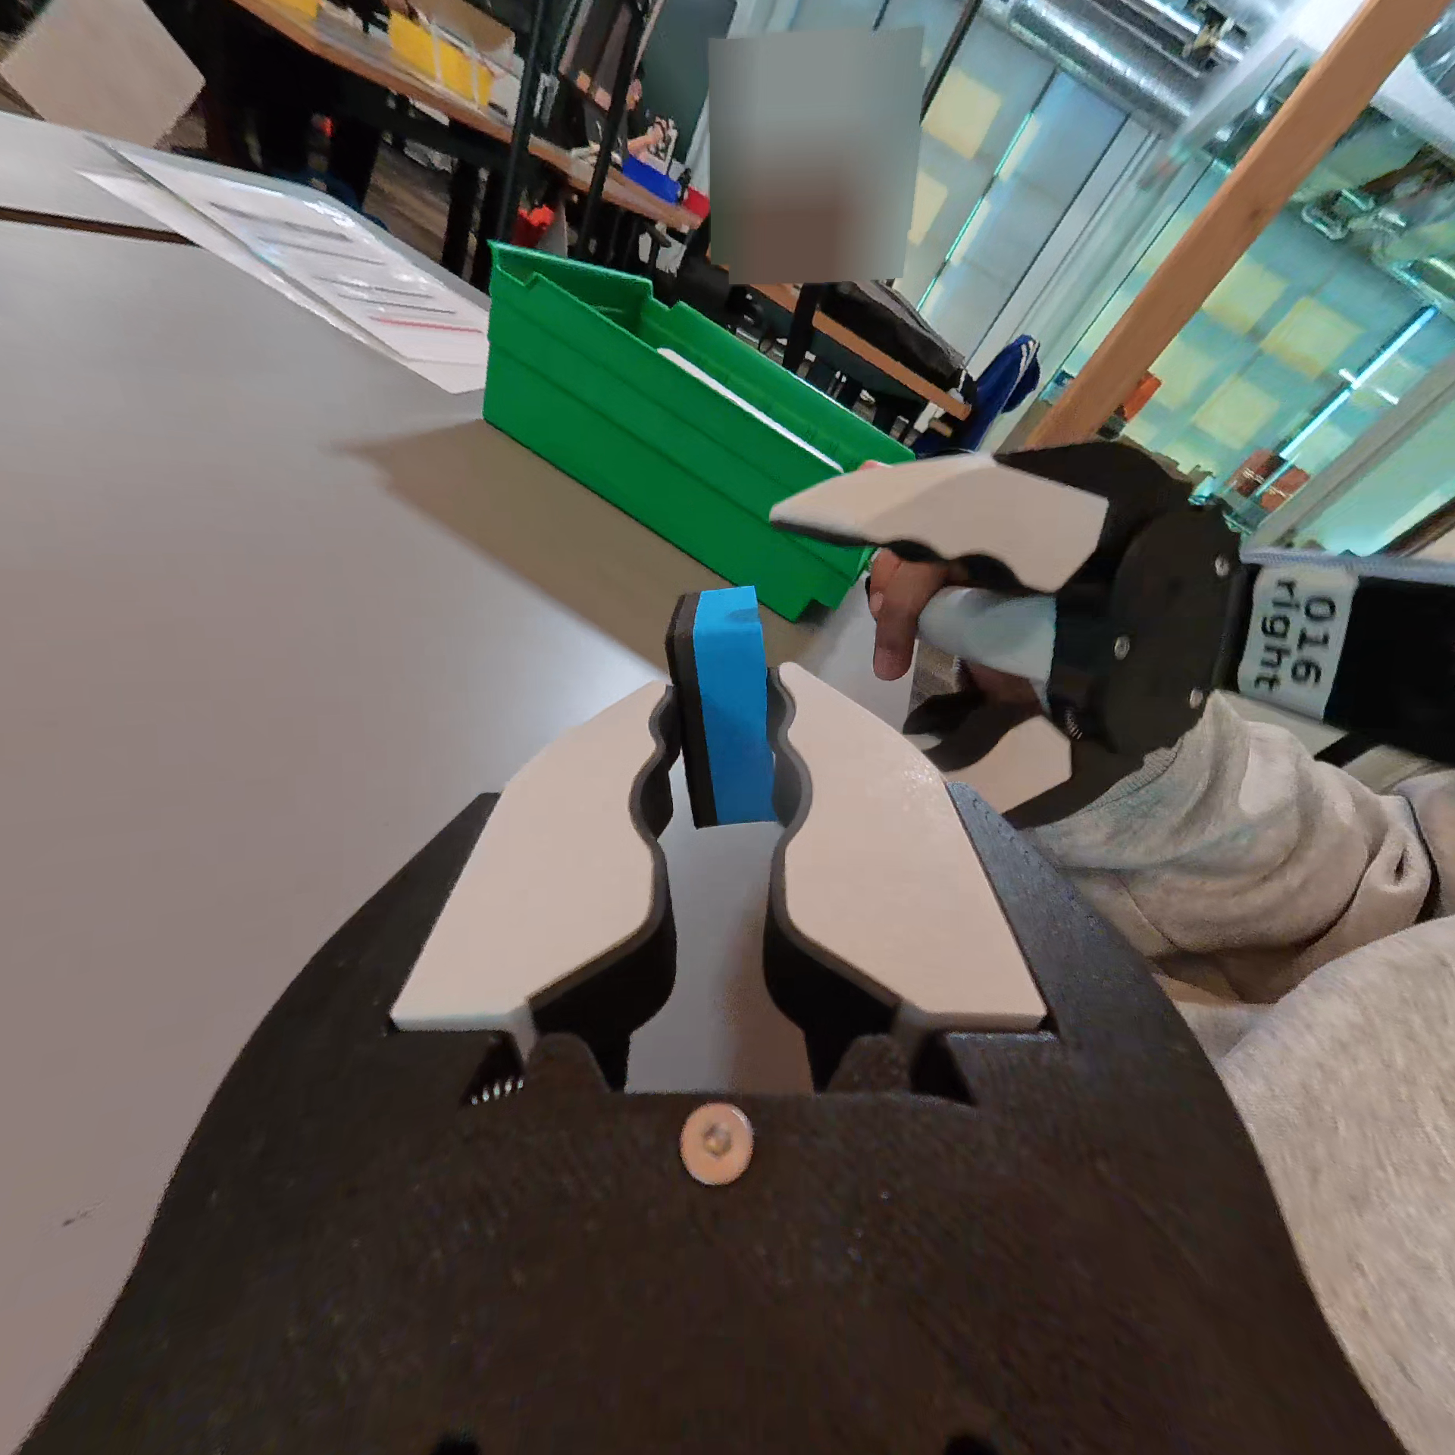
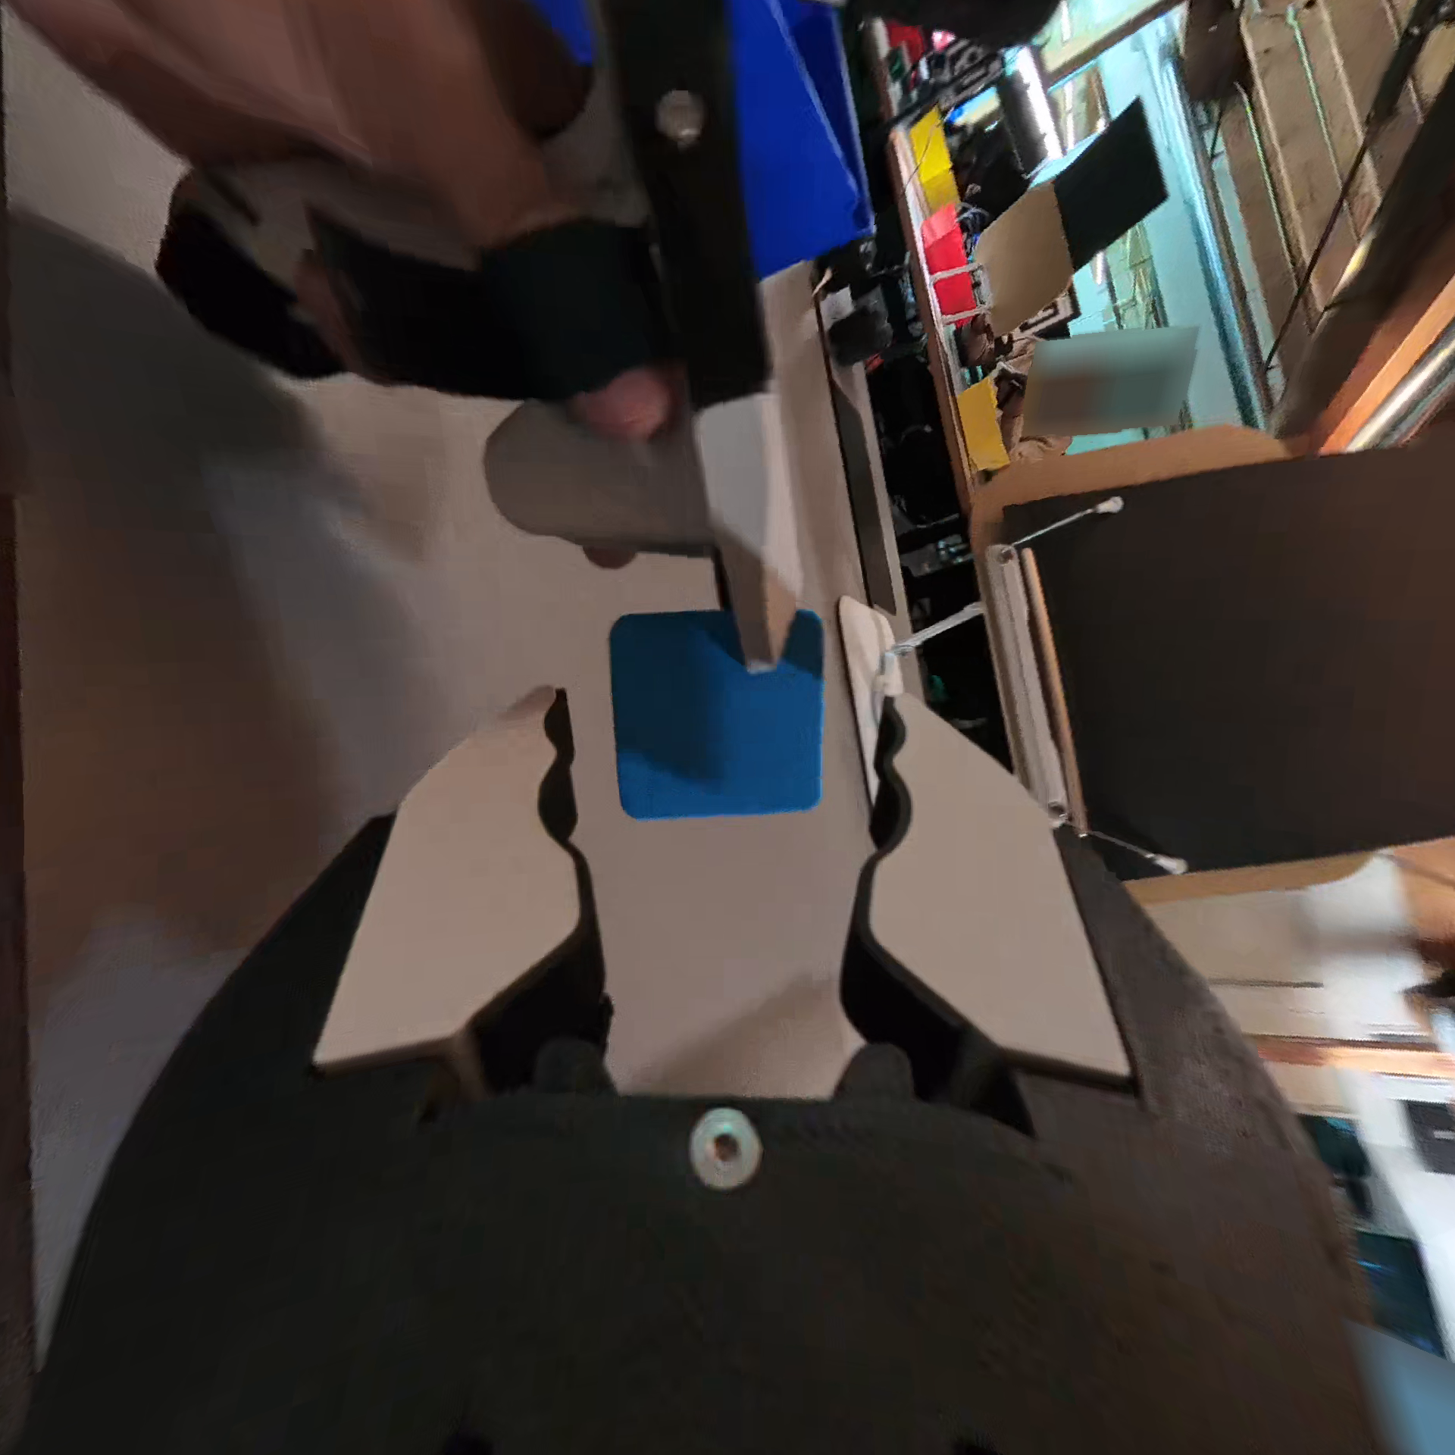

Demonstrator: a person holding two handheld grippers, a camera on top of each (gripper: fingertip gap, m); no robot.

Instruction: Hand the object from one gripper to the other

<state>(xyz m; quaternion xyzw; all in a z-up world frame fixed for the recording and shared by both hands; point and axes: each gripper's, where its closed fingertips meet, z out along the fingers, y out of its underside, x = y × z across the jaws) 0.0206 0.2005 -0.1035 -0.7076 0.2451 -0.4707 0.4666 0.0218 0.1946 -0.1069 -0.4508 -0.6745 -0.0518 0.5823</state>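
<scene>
**Blue pad held between two claws over workshop counter**

A grey counter (image 1: 236, 630) fills the foreground of a workshop, shelves and glazed walls behind it. A green bin (image 1: 630, 425) stands at the counter's far edge beside a printed sheet (image 1: 315, 260). The left claw (image 1: 720, 756) is clamped on a blue pad (image 1: 732, 708) with a black backing, holding it upright on edge above the counter. The right claw (image 2: 720, 724), held in a grey-sleeved hand (image 1: 905, 614), has its fingers spread apart and grips nothing. In the right wrist view, the pad's (image 2: 708, 740) flat blue face sits just beyond the gap between those spread fingertips, apart from both.
</scene>
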